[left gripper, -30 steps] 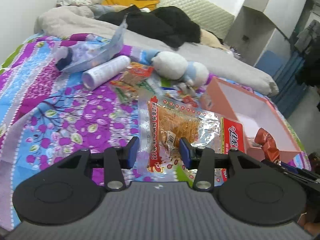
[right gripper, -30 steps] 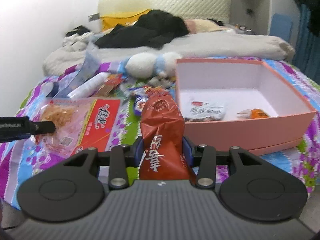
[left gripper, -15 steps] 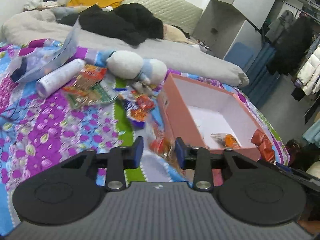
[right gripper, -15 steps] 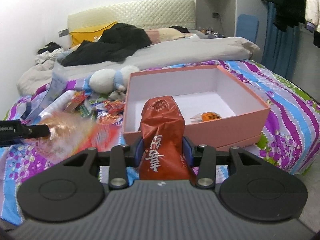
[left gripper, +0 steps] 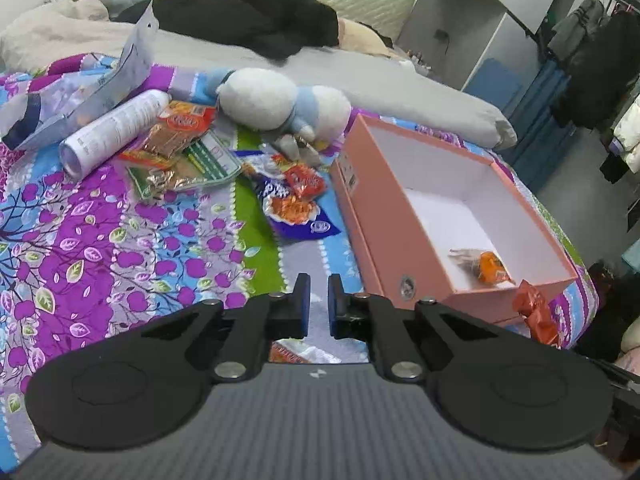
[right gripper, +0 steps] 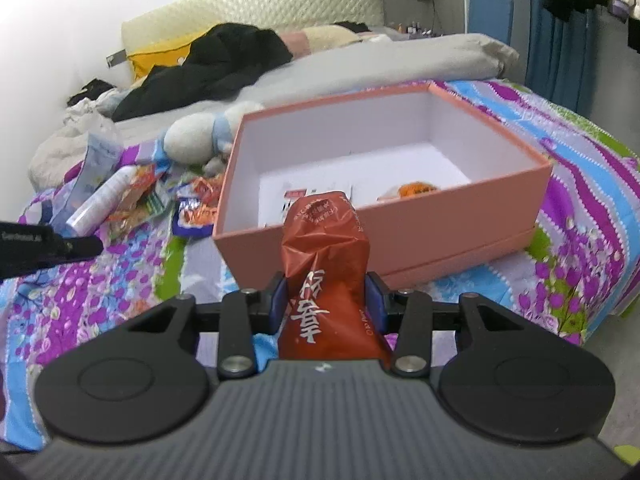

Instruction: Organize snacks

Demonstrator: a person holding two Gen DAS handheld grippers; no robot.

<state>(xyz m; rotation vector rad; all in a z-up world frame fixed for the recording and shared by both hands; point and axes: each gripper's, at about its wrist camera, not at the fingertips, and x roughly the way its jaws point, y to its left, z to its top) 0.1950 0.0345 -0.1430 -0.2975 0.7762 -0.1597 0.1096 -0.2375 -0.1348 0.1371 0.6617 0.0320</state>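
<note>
On the bedspread (left gripper: 100, 240), left gripper (left gripper: 318, 304) has its jaws nearly together over a clear packet (left gripper: 304, 354) whose grip I cannot tell. Snacks (left gripper: 296, 196) lie beside the box (right gripper: 460, 208). Right gripper (right gripper: 326, 304) pinches a red bag (right gripper: 324, 272) before it.

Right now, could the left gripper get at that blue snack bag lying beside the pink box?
Probably yes. The left gripper hovers over bare bedspread with the blue snack bag straight ahead and nothing between them. Its jaws are nearly closed, though, and would need to open first.

Pink box (left gripper: 372, 216) holds orange snack (left gripper: 490, 266) (near front corner).
</note>
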